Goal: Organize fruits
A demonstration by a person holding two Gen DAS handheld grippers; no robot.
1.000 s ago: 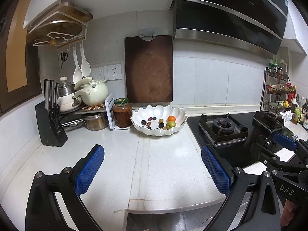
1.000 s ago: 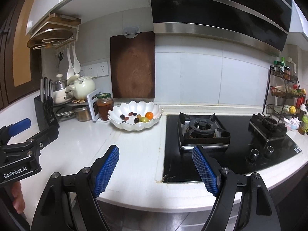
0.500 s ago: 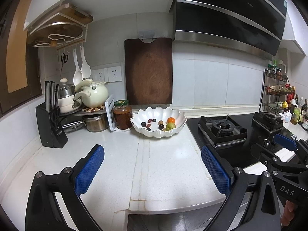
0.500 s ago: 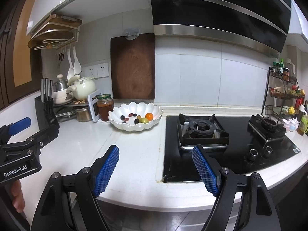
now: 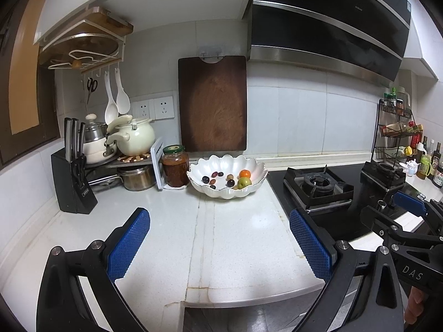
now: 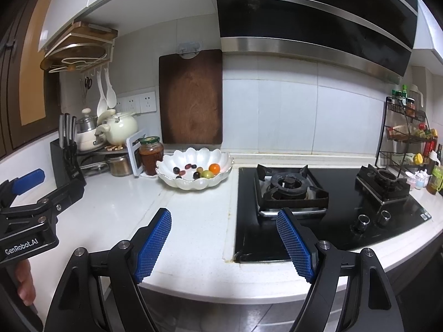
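Already the fruits (image 5: 229,179) sit gathered in the white bowl (image 5: 250,191) on the worktop (image 5: 171,221); left hand-held gripper (image 5: 218,242) and right hand-held gripper (image 6: 224,244) hover wide and empty, well short of it.

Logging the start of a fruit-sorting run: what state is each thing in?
left tool: open, empty
right tool: open, empty
white bowl: upright, holding fruit
orange fruit: in the bowl
sauce jar: lid on
near burner: unlit, bare
cutting board: hanging on the wall
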